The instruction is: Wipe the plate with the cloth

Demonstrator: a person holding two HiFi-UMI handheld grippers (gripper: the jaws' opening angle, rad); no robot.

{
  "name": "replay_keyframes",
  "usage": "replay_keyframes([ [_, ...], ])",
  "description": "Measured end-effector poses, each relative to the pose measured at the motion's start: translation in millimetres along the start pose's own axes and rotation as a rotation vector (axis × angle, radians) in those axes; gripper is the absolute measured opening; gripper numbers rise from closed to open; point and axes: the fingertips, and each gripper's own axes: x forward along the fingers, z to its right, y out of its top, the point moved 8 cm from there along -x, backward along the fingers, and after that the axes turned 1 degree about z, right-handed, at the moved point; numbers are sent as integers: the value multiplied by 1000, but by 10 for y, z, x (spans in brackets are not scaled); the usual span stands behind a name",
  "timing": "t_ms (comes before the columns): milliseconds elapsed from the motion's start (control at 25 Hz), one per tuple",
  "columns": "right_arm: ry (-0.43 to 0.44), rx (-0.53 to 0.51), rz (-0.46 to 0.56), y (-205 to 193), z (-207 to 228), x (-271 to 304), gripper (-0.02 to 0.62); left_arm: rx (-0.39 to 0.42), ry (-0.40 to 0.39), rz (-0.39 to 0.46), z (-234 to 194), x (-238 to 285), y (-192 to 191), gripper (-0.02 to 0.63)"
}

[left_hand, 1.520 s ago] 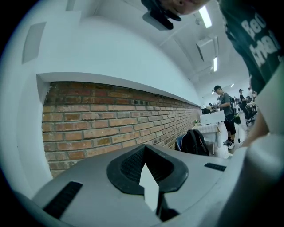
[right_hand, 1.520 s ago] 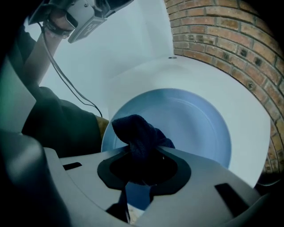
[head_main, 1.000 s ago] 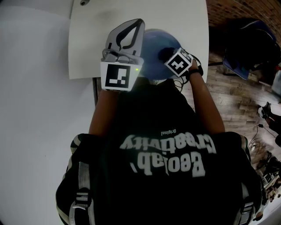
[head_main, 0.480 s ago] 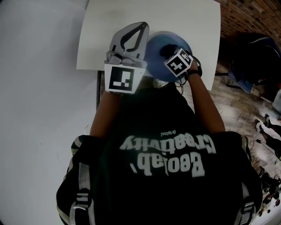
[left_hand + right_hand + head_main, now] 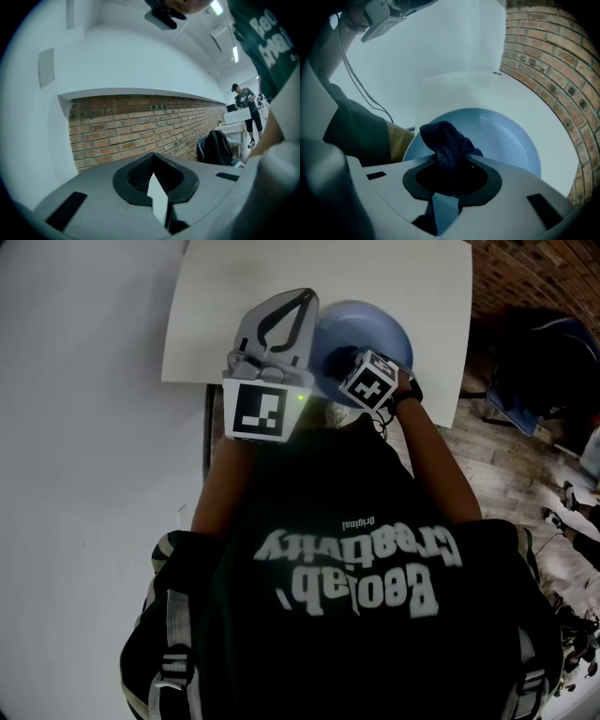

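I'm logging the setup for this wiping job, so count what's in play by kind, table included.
Tools: 2, the left tool and the right tool
Plate: 1
Cloth: 1, gripped in the right tool
Table: 1
Total: 5

Pale blue plate [image 5: 506, 136], dark navy cloth [image 5: 445, 140], plain white desk [image 5: 356, 273], red-brown brick wall [image 5: 140, 126] lined with pale mortar, black shirt [image 5: 347, 615] lettered white.
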Motion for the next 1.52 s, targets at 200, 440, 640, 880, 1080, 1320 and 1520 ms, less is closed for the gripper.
replay_keyframes([
  [200,66,40,-33,-176,-63,-75,84,-11,-26,3,70,48,2,2],
  [440,62,92,-65,-357,-54,-192,84,-11,-63,12,138,131,5,2],
  [640,8,141,-74,-474,35,-261,84,-21,-62,10,145,143,-9,2],
  [880,-104,186,-71,-483,228,-229,86,-25,-38,1,55,107,-89,2],
  [1080,-192,189,-55,-408,436,-196,86,-39,0,-10,-54,49,-142,2],
  [1320,-218,136,-44,-184,568,-86,86,-53,63,-30,-231,-74,-227,2],
  [1520,-199,81,-23,67,546,27,86,-61,96,-50,-353,-154,-275,2],
])
